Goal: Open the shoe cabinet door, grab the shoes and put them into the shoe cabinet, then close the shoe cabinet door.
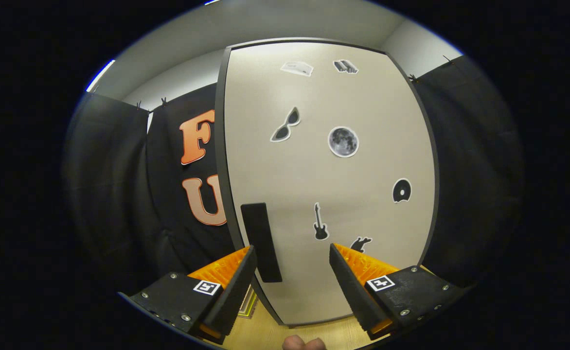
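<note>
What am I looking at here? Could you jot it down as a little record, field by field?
scene: shoe cabinet door, shut, seen close up
handle: dark handle near the door's left edge
stickers: sunglasses, moon, guitar
tongs: open, handle just inside the left finger
contact: cannot tell
floor: wooden floor below the door

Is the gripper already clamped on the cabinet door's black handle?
No. The gripper is open, and the black handle on the shut cabinet door stands just inside its left finger with neither finger pressing on it.
</note>
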Available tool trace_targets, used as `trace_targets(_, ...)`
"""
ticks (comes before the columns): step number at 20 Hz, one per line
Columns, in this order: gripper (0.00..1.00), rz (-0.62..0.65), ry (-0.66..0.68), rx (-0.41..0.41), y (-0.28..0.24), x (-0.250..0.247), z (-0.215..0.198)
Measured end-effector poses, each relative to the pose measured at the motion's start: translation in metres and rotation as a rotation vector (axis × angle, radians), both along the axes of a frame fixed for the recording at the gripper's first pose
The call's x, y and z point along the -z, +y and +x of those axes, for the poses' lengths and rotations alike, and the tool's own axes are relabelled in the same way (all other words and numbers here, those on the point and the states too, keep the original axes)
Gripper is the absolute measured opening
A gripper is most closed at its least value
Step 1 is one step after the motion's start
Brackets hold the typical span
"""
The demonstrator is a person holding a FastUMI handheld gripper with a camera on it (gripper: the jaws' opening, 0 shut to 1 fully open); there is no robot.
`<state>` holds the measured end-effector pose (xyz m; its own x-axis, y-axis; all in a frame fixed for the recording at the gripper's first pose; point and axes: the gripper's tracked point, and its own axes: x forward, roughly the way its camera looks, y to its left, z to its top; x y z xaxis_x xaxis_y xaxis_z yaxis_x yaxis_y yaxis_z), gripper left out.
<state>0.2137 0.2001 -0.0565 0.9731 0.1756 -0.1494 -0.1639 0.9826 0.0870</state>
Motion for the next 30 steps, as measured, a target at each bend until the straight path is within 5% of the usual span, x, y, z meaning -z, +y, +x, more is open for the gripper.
trace_targets(17,0.94,-0.005,-0.075,-0.022,-0.2,-0.048,-0.155)
trace_targets(30,0.94,-0.067,-0.075,-0.017,-0.204,-0.036,-0.18)
